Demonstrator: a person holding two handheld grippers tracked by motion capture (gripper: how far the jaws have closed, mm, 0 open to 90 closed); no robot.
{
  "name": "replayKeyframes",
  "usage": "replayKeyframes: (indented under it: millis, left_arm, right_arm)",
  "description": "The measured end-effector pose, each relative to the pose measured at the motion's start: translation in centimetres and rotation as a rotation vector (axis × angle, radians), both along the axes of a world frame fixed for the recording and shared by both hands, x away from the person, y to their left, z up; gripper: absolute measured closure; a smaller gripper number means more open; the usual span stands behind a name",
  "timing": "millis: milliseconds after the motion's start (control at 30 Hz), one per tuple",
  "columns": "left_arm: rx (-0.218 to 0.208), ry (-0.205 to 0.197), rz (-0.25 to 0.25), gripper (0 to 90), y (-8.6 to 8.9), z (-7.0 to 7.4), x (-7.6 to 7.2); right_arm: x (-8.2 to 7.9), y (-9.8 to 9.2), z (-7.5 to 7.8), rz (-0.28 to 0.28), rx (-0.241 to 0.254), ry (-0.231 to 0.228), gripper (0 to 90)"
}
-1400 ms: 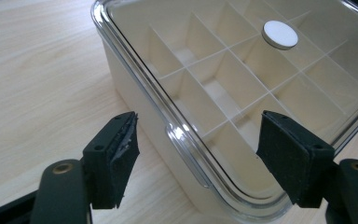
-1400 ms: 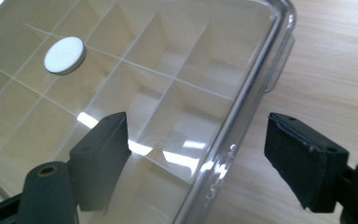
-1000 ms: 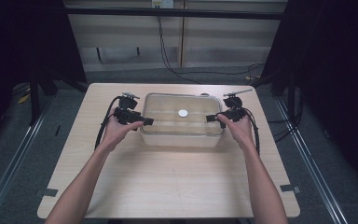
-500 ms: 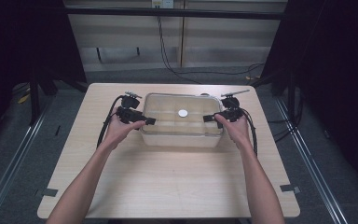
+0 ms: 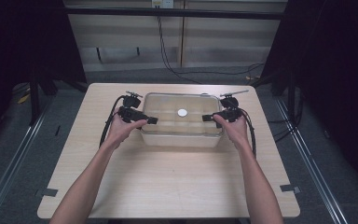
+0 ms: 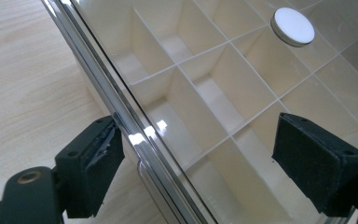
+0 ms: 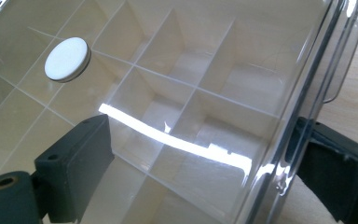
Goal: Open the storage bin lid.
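A clear plastic box (image 5: pixel 182 140) with a shut lid and white dividers inside sits on the table's far half. A white round disc (image 5: pixel 182 112) lies on the lid's middle. My left gripper (image 5: pixel 150 120) is at the box's left end; its jaws have just been opening and stand open astride the lid's rim (image 6: pixel 121 116), one pad outside the rim, the other over the lid. My right gripper (image 5: pixel 206 117) is at the right end. It has also just opened and stands open astride the rim (image 7: pixel 307 93). The disc (image 6: pixel 292 26) (image 7: pixel 66 59) lies beyond both pairs of pads.
The box rests on a light wooden table (image 5: pixel 168 182) with bare wood in front of it and at both sides. A clear latch tab (image 7: pixel 345 60) sticks out from the box's right end. Black cables trail from both grippers.
Both hands stay at the box's ends, and the left one has shifted slightly. The box and the disc lie where they were.
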State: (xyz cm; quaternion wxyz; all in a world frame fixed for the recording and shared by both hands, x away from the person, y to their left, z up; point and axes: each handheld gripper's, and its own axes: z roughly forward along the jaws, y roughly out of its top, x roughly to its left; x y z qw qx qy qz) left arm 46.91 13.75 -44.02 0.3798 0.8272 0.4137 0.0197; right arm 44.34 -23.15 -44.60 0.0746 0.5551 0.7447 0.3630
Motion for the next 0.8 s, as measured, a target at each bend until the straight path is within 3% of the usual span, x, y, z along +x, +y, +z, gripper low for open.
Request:
replayKeyframes:
  millis: [167,400,433,800]
  left_arm:
    - [-0.007,0.004,0.010,16.3,-0.1,-0.1,0.0]
    - [-0.025,0.010,0.006,21.8,0.5,-0.1,0.1]
    - [-0.047,0.011,0.005,22.5,0.7,-0.2,0.0]
    - [-0.083,0.010,0.020,29.1,1.4,-0.4,-0.1]
  right_arm:
    - [0.1,0.1,0.0,-0.007,0.003,0.015,7.1]
    - [-0.2,0.2,-0.2,-0.036,0.010,-0.024,7.8]
    - [-0.2,0.2,-0.3,-0.043,0.012,-0.037,7.8]
    - [-0.5,-0.2,-0.2,-0.055,0.032,-0.050,12.4]
